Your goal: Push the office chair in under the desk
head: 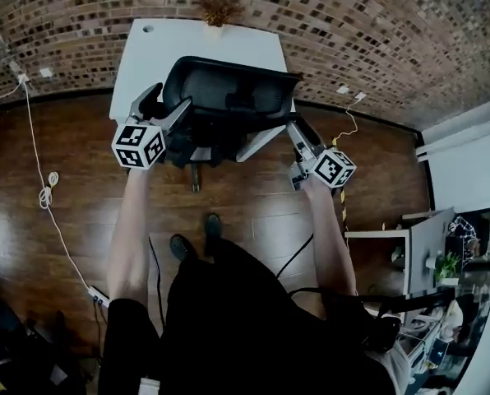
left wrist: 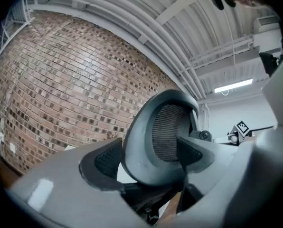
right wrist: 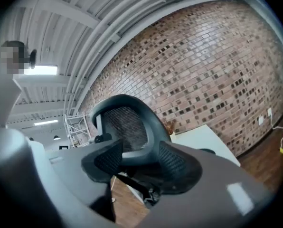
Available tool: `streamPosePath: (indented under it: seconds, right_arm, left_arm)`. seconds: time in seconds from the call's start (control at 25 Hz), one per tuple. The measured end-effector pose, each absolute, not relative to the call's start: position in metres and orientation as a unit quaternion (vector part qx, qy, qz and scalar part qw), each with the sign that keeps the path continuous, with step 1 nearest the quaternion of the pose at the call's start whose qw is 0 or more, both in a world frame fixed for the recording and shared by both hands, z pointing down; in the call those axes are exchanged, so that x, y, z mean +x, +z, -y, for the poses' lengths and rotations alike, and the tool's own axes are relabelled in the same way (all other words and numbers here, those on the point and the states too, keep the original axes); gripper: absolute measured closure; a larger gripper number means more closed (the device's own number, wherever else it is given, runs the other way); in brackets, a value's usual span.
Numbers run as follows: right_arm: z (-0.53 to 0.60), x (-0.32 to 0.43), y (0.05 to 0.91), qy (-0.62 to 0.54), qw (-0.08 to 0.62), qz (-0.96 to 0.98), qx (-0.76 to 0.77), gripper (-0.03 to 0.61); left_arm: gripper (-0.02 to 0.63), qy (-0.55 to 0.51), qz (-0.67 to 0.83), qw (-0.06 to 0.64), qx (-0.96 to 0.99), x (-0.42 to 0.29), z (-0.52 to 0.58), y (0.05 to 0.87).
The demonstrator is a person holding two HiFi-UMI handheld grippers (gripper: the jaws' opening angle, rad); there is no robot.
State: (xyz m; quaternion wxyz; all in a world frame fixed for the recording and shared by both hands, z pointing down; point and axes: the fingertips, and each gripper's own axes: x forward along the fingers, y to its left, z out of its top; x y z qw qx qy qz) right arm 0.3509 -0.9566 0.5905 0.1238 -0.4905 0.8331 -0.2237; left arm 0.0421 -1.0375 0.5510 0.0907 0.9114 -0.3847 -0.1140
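Observation:
A black mesh office chair [head: 228,97] stands with its back toward me, in front of a white desk [head: 146,64] that sits against the brick wall. My left gripper [head: 161,109] straddles the left edge of the backrest. In the left gripper view the backrest rim [left wrist: 167,132] fills the gap between the pads of that gripper [left wrist: 148,158]. My right gripper [head: 301,142] is at the chair's right side. In the right gripper view the backrest [right wrist: 125,122] sits between the pads of that gripper [right wrist: 141,160], with the desk top [right wrist: 203,137] beyond.
A dried plant [head: 219,8] stands at the desk's far edge. A white cable [head: 48,196] runs over the wooden floor at the left to a power strip [head: 97,296]. My feet [head: 191,241] are just behind the chair. Another desk [head: 430,237] stands at the right.

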Motion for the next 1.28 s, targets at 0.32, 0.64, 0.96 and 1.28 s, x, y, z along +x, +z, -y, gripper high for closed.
streamPosePath:
  seconds: [0.32, 0.64, 0.96, 1.28]
  right_arm:
    - [0.884, 0.291, 0.614, -0.288, 0.162, -0.867, -0.373, 0.387]
    - [0.791, 0.265, 0.647, -0.335, 0.154, -0.867, -0.335, 0.434]
    - [0.685, 0.288, 0.656, -0.351, 0.278, -0.854, -0.264, 0.472]
    - [0.579, 0.309, 0.636, -0.353, 0.256, -0.836, -0.333, 0.486]
  left_arm:
    - [0.181, -0.205, 0.389, 0.194, 0.877, 0.003, 0.913, 0.628]
    - [0.201, -0.166, 0.418, 0.251, 0.857, -0.008, 0.746, 0.72]
    - [0.127, -0.133, 0.381, 0.222, 0.888, 0.051, 0.616, 0.697]
    - [0.138, -0.172, 0.337, 0.157, 0.912, 0.072, 0.538, 0.594]
